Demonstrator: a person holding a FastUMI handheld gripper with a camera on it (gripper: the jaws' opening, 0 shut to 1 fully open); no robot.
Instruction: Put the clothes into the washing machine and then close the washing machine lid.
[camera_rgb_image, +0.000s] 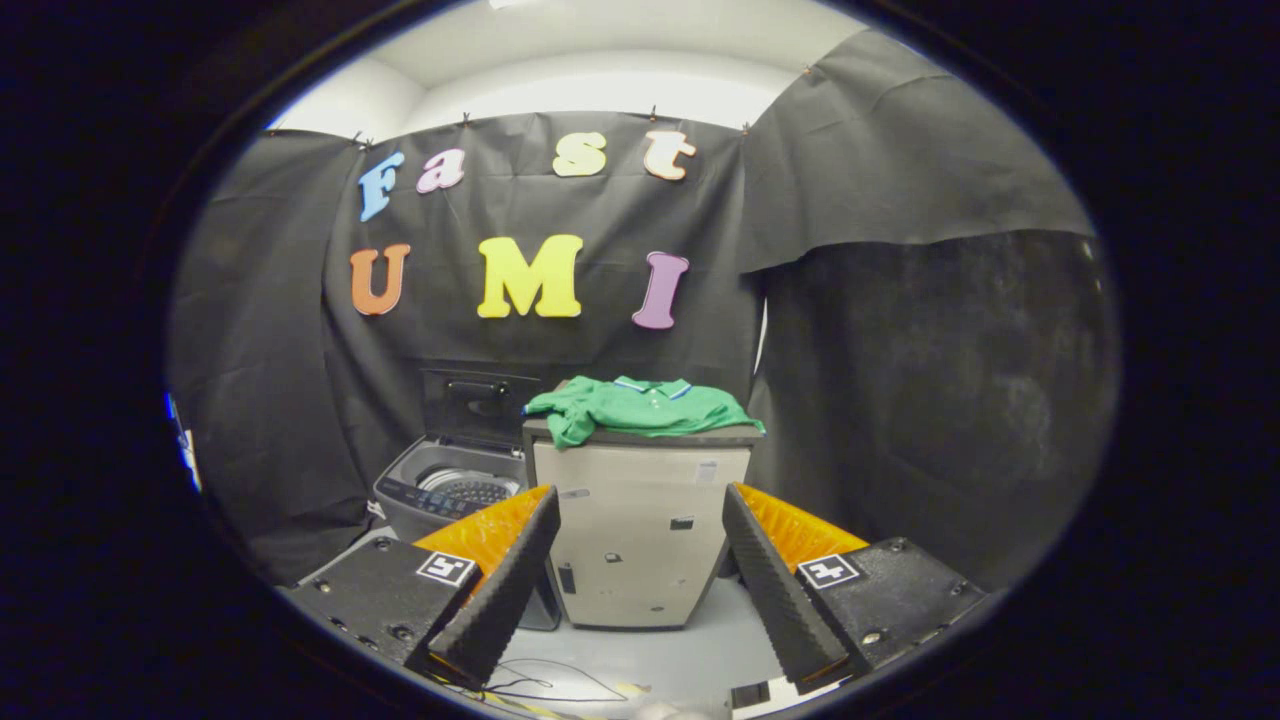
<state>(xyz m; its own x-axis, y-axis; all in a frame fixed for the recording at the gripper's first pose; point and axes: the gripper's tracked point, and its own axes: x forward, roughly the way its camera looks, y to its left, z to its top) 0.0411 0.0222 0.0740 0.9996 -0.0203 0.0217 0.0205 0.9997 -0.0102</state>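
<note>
Gripper view: the gripper (640, 570) has its two fingers spread wide, with nothing between them; the ridged black pads (505, 585) angle outward at about 7 and 5 o'clock. Neither finger touches anything.

Straight ahead, at 12 o'clock from the fingers and well beyond their tips, stands a pale cabinet (640, 540) with a dark top. A green polo shirt (640, 408) lies loosely folded on that top, one sleeve hanging a little over the edge toward 9 o'clock. This is the clothing the task calls for, and it is untouched, well apart from the fingers.

At about 10 o'clock from the fingers, just beside the cabinet, sits a top-loading washing machine (450, 490). Its lid (480, 400) stands raised against the black cloth wall, and the perforated drum (478, 490) is visible below it. As far as can be seen, no garment is in the drum, though part of the opening is hidden behind the left finger and the cabinet.

In my judgement the task is at its very start: nothing is done. Left to do are reaching the shirt, pinching it, carrying it toward 10 o'clock and dropping it into the drum, then lowering the lid. The pale floor (650, 660) lies between the fingers and the cabinet.
</note>
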